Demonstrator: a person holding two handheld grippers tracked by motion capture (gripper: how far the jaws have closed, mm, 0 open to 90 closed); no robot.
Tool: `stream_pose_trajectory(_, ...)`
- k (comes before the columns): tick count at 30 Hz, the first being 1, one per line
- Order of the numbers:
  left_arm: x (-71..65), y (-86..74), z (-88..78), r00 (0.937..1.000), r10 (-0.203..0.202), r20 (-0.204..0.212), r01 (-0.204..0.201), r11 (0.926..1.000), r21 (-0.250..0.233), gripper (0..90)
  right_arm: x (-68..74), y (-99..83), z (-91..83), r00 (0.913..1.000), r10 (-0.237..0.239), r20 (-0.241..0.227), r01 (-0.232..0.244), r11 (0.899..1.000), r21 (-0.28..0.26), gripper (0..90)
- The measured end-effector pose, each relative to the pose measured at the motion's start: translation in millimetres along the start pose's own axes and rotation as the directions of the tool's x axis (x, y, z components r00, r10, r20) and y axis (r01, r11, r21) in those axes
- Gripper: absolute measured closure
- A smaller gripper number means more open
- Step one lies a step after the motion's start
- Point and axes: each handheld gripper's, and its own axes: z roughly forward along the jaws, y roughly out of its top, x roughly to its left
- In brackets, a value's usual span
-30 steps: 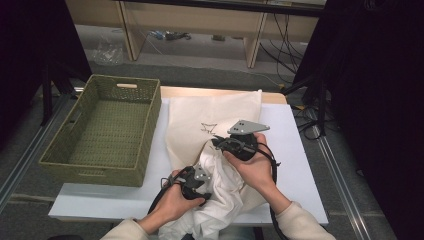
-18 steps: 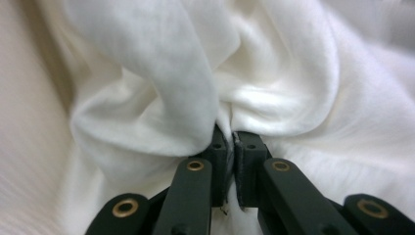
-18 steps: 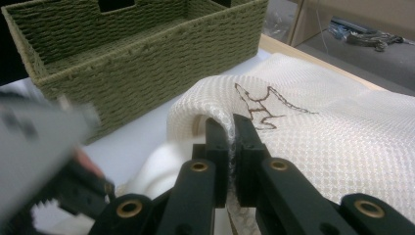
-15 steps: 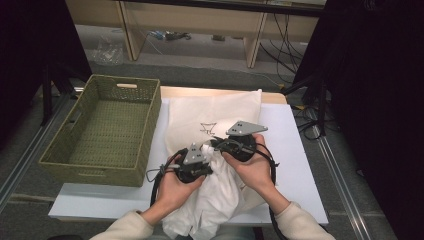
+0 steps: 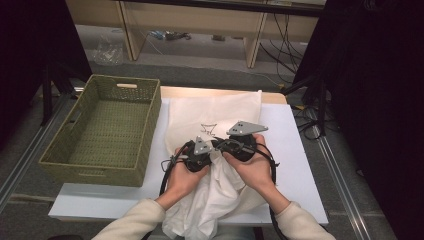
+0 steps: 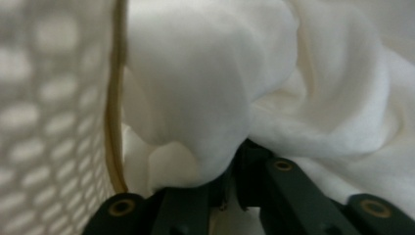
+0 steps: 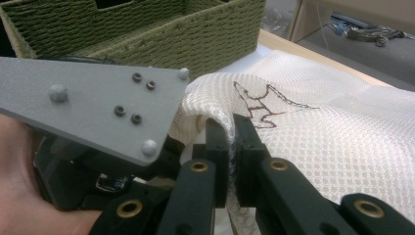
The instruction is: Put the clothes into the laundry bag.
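soft, light white cloth point(image 5: 215, 200) bunched at 6 o'clock of the mesh bag point(image 5: 215, 112). left tongs point(image 6: 230, 171) pinching cloth after closing; right tongs point(image 7: 232, 147) pinching the bag's hem. best gripped by thick folds, likely slipping otherwise.

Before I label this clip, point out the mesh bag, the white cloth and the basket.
mesh bag point(image 7: 313, 147): right gripper view, netted face.
white cloth point(image 6: 195, 88): left gripper view, bunched fold.
basket point(image 5: 107, 132): high view, woven floor.

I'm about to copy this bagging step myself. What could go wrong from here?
The right tongs pinch only the thin rim of the mesh bag; it may slip as the mouth is stretched. The left tongs grip a thick wad of white cloth, and much of it hangs off the table edge, so its weight could drag it free.
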Motion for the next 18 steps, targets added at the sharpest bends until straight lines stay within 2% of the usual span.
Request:
stream_pose_trajectory(1,-1.0,0.4,-1.8,1.0000,-0.001,0.002,0.001,1.0000,-0.003,72.1,0.2,0.0,-0.6,0.9999,0.014,0.001,-0.014,1.000,0.006,87.9)
stream_pose_trajectory(4,-8.5,2.3,-19.2,0.9997,-0.003,0.024,0.003,0.9999,-0.010,54.8,0.0,0.2,-1.1,0.9999,0.016,0.007,-0.016,1.000,0.003,87.9)
stream_pose_trajectory(5,-11.5,2.4,-25.9,0.9997,0.006,0.025,-0.005,0.9999,-0.013,49.0,-0.4,0.3,-1.4,0.9998,0.006,0.019,-0.006,1.000,-0.007,87.9)
stream_pose_trajectory(6,-14.8,2.4,-32.6,0.9997,0.013,0.022,-0.013,0.9999,-0.010,44.1,0.0,0.6,-1.0,0.9999,0.016,0.000,-0.016,1.000,-0.001,87.9)
stream_pose_trajectory(7,-17.1,1.5,-40.6,0.9992,0.033,0.021,-0.033,0.9994,0.009,38.7,0.1,0.7,-1.1,0.9998,0.019,0.000,-0.019,1.000,-0.002,87.9)
stream_pose_trajectory(8,-18.8,0.2,-44.6,0.9992,0.035,0.018,-0.035,0.9993,0.014,33.0,0.1,0.9,-1.8,0.9998,0.019,0.005,-0.019,1.000,0.001,87.9)
stream_pose_trajectory(9,-20.5,-2.2,-51.1,0.9988,0.047,0.010,-0.048,0.9984,0.030,30.1,-0.6,1.2,-2.5,0.9998,0.004,0.018,-0.004,1.000,-0.002,87.9)
stream_pose_trajectory(10,-20.9,-5.3,-56.1,0.9978,0.066,-0.003,-0.066,0.9968,0.044,26.8,0.5,1.3,-2.8,0.9998,0.019,0.005,-0.019,1.000,0.003,87.9)
stream_pose_trajectory(12,-19.9,-14.6,-62.2,0.9967,0.079,-0.014,-0.078,0.9932,0.087,22.9,0.5,1.9,-3.4,0.9999,0.013,0.007,-0.013,1.000,0.001,87.9)
stream_pose_trajectory(13,-19.9,-20.7,-61.9,0.9980,0.063,-0.009,-0.062,0.9930,0.101,21.9,-0.7,2.3,-3.3,0.9999,-0.005,0.016,0.005,1.000,-0.008,87.9)
stream_pose_trajectory(14,-18.5,-26.2,-60.8,0.9974,0.072,-0.008,-0.070,0.9889,0.131,21.1,-0.5,2.4,-3.4,0.9999,-0.002,0.016,0.003,1.000,-0.005,87.9)
stream_pose_trajectory(15,-17.9,-32.6,-56.3,0.9992,0.039,-0.001,-0.039,0.9884,0.147,21.1,-0.1,2.3,-3.1,1.0000,0.003,0.008,-0.003,1.000,-0.001,87.9)
stream_pose_trajectory(17,-17.1,-42.6,-44.1,0.9999,0.008,0.010,-0.010,0.9818,0.190,20.6,-0.3,2.5,-3.0,1.0000,0.000,0.007,0.000,1.000,-0.002,87.9)
stream_pose_trajectory(18,-18.3,-45.9,-37.9,0.9998,0.005,0.020,-0.009,0.9780,0.209,21.1,0.0,2.7,-2.8,1.0000,0.003,0.008,-0.003,1.000,-0.004,87.9)
